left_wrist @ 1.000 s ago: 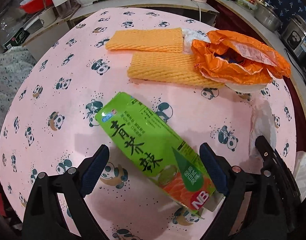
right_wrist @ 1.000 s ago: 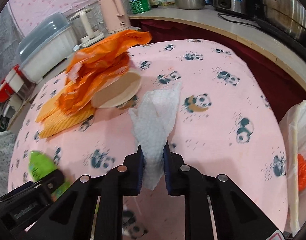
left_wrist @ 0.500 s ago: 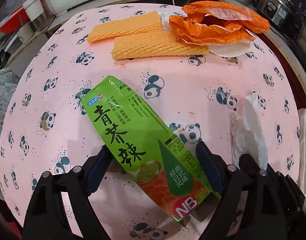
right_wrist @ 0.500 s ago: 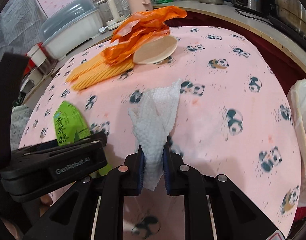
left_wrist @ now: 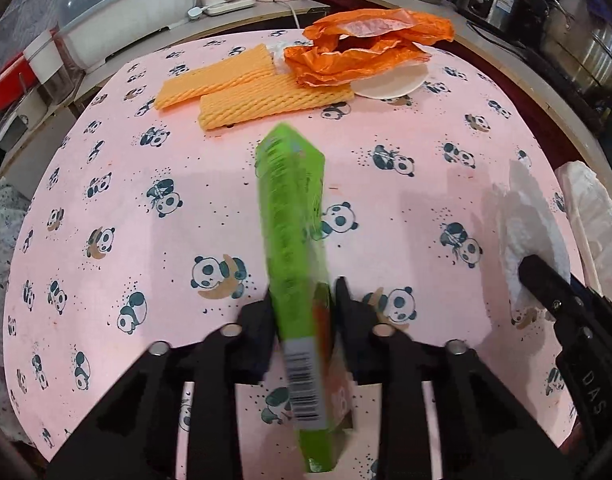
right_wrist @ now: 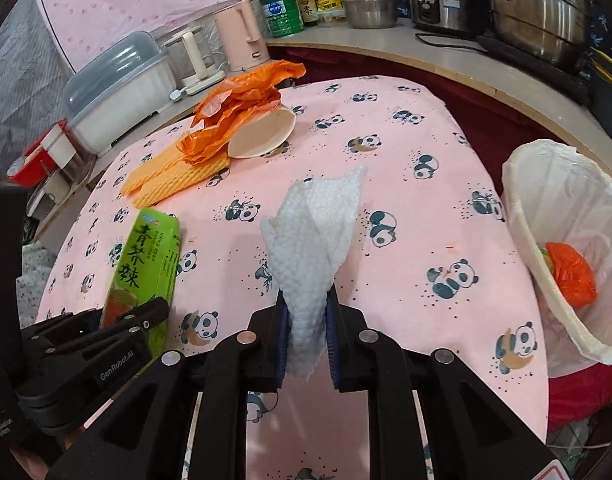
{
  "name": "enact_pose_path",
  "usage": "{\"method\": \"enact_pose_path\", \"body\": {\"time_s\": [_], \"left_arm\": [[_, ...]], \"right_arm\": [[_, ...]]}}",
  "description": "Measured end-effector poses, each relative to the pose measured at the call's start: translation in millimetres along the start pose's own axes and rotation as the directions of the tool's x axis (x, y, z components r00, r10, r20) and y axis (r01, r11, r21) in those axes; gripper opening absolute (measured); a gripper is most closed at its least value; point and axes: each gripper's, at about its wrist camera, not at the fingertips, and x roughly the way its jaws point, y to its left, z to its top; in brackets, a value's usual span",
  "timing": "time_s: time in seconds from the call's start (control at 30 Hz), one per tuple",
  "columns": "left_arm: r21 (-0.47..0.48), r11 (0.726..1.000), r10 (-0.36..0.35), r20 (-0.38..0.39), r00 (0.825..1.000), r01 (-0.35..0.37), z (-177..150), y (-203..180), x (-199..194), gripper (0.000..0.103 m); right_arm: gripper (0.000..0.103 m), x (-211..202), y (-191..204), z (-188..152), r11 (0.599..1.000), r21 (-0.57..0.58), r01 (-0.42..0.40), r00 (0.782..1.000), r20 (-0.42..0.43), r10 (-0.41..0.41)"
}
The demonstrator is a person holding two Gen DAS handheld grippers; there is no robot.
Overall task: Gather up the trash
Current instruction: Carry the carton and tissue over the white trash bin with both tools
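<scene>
Lifted since a moment ago, the green tea carton (left_wrist: 294, 240) now stands on edge above the panda-print desk (left_wrist: 106, 240), clamped near its barcode end by the left tongs (left_wrist: 302, 312). Right tongs (right_wrist: 306, 328) are closed on a white paper towel (right_wrist: 318, 232). Beside the desk's right edge sits a lined trash bin (right_wrist: 522, 248) holding an orange bag (right_wrist: 572, 272)

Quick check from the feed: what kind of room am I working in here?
Most likely a home kitchen: a rice cooker and steel pots on the counter, beside a table with a panda tablecloth.
</scene>
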Motion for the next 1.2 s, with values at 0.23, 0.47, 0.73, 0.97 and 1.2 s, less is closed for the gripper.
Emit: {"method": "enact_pose_path", "body": {"time_s": [0.23,0.47,0.73,0.97,1.2], "left_arm": [[0.07,0.997,-0.031,0.029,0.999,0.029,-9,-23,-15,0.018],[0.155,0.987,-0.061,0.084,0.995,0.047,-15,-54,-41,0.018],[0.218,0.973,-0.1,0.111,0.989,0.074,-16,-87,-58,0.018],[0.271,0.959,-0.126,0.121,0.985,0.089,-17,-118,-67,0.018],[0.324,0.94,-0.154,0.129,0.98,0.105,-16,-148,-74,0.018]], "right_arm": [[0.015,-24,-13,-3,0.999,0.03,0.016,0.999,0.043,-0.017],[0.015,-46,-28,-7,0.997,0.067,0.026,0.996,0.086,-0.031],[0.015,-72,-54,-7,0.992,0.122,0.043,0.989,0.136,-0.06],[0.015,-89,-78,-8,0.984,0.165,0.063,0.982,0.165,-0.091],[0.015,-104,-106,-13,0.973,0.215,0.084,0.975,0.183,-0.125]]}}
